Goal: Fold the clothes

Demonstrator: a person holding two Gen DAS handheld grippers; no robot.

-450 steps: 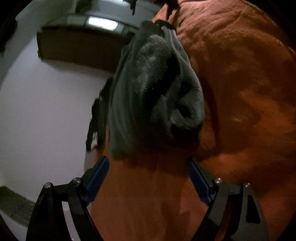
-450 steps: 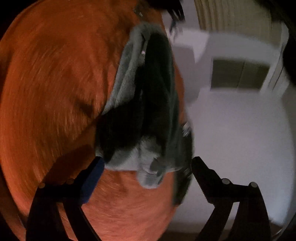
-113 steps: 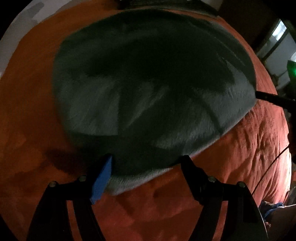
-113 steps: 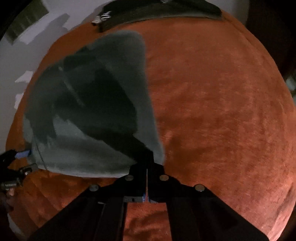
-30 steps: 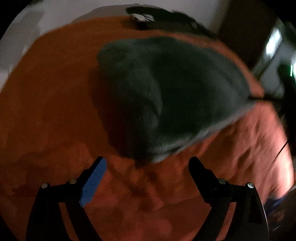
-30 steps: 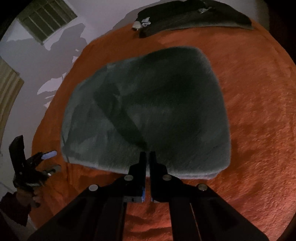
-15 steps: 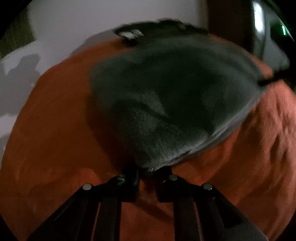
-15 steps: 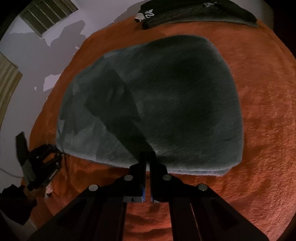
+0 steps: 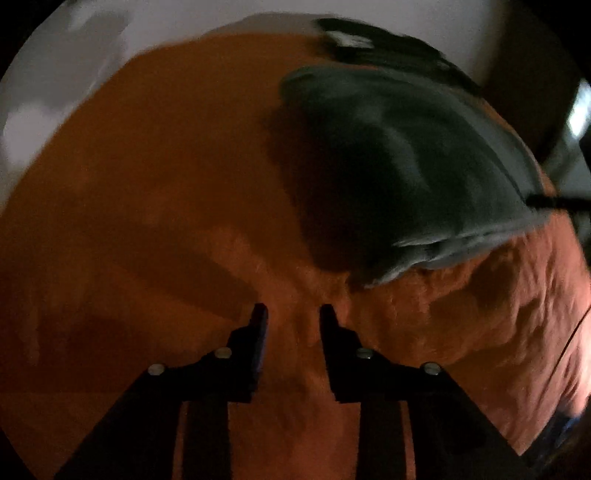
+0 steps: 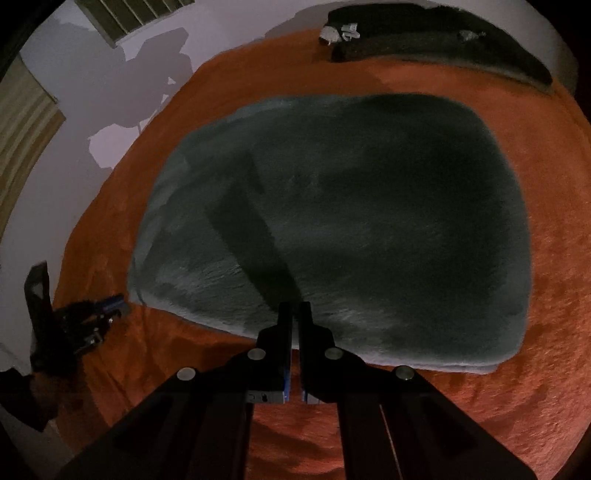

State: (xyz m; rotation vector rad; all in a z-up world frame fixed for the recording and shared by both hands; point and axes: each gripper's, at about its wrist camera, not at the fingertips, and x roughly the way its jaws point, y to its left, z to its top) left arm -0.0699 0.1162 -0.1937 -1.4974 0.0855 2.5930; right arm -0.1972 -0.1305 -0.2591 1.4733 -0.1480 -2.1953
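Two tools work over one dark grey fleece garment (image 10: 354,229), which lies spread as a broad, rounded slab on the orange bedspread (image 10: 554,387). The right tool (image 10: 294,308) has its jaws pressed together with its tips over the garment's near hem; whether it pinches any fleece cannot be told, since no cloth shows between the jaws. The left tool (image 9: 293,314) hangs over bare bedspread just short of the garment's near left corner (image 9: 373,280), its jaws partly apart and opening, with nothing between them. In the right wrist view the left tool (image 10: 107,310) appears just beside that same corner.

By the look of it, a fold is between grips: the garment seems already doubled, with layered edges showing at the hem. The next move probably calls for the left tool to spread further, reach the corner and catch every layer, so both tools can lift one edge together and carry it across evenly.

The bedspread is plush and rumpled, so it may drag on the fleece. Another dark garment (image 10: 436,33) with a small white label lies at the far edge of the bed. Beyond are a pale wall (image 10: 110,74), a slatted vent (image 10: 129,14) and a striped curtain (image 10: 22,133); the room is dim.
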